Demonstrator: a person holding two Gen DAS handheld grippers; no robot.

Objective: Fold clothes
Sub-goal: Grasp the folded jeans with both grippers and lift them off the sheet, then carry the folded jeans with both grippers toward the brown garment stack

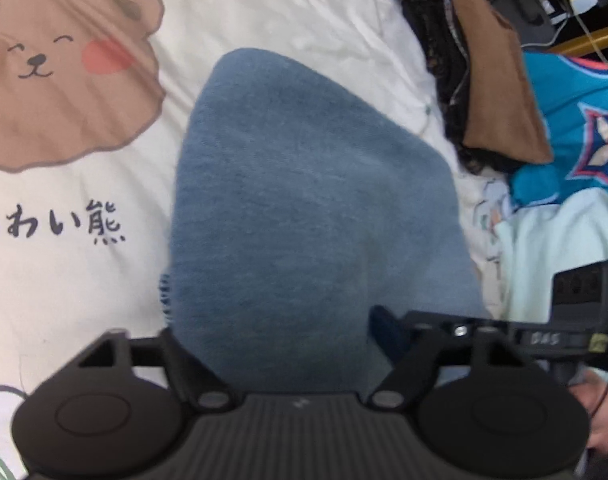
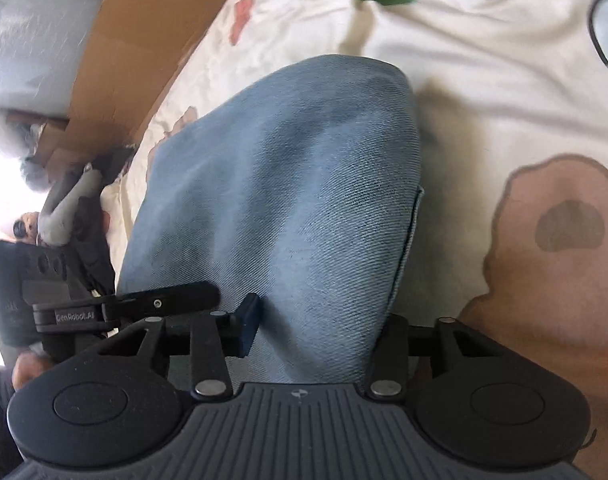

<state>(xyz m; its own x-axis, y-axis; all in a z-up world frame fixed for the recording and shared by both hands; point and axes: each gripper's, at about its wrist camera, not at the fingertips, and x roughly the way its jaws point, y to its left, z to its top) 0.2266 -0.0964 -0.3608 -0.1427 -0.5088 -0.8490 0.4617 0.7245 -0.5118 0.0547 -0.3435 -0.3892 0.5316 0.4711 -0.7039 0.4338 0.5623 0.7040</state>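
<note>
Folded blue denim garment (image 1: 304, 200) lies on white cartoon-bear bedsheet (image 1: 84, 272).
Garment sits mid-sheet, near edge running under both tools. Left gripper (image 1: 280, 344): jaws partly open, denim between them; can't tell if pads press it. Right gripper (image 2: 316, 332): narrower gap, denim filling it, grip unclear.

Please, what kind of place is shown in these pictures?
Most likely a bedroom at home. Blue denim clothing lies on a white bed sheet printed with a cartoon bear, with a pile of other clothes at its edge and a cardboard box beside the bed.
</note>
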